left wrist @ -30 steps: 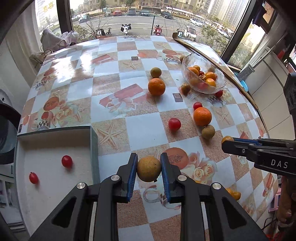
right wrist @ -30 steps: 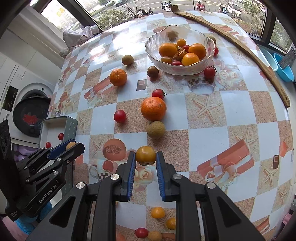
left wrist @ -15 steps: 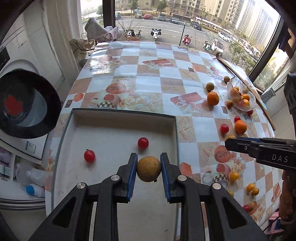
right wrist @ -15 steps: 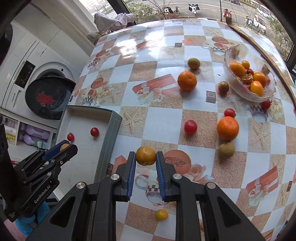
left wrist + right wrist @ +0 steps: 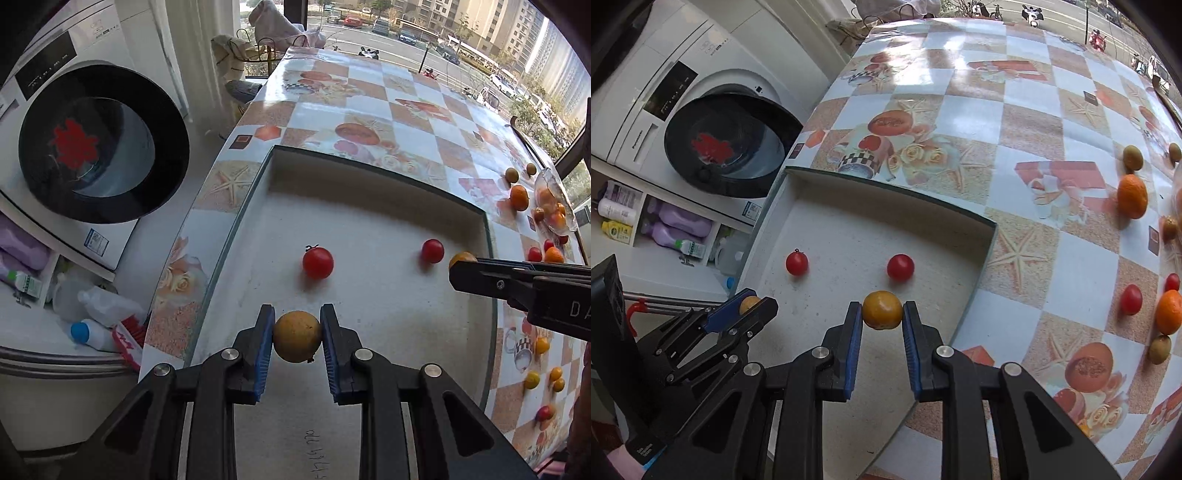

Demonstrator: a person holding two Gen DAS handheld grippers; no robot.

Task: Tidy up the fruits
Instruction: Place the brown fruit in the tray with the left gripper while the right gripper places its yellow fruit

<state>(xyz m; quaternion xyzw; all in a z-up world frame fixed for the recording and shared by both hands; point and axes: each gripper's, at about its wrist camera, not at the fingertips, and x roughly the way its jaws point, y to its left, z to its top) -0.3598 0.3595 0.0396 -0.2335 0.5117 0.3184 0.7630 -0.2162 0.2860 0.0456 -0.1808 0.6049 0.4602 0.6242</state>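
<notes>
My left gripper point(image 5: 297, 338) is shut on a dull yellow round fruit point(image 5: 296, 336) and holds it over the near part of the shallow white tray point(image 5: 369, 177). My right gripper point(image 5: 882, 311) is shut on a yellow-orange tomato point(image 5: 882, 309) over the same tray point(image 5: 886, 192), near its right side. Two red cherry tomatoes point(image 5: 317, 262) point(image 5: 432, 250) lie in the tray. In the left wrist view the right gripper point(image 5: 458, 264) comes in from the right. In the right wrist view the left gripper point(image 5: 750, 304) is at the lower left.
Loose oranges point(image 5: 1132, 195), red tomatoes point(image 5: 1131, 299) and brown-green fruits point(image 5: 1133, 157) lie on the checked tablecloth to the right. A glass bowl of fruit point(image 5: 554, 206) stands far right. A washing machine point(image 5: 99, 144) and bottles point(image 5: 107, 325) stand left of the table edge.
Both grippers have swung left from the tablecloth to over the tray, each still holding its fruit. The right gripper has crossed the tray's right wall.
</notes>
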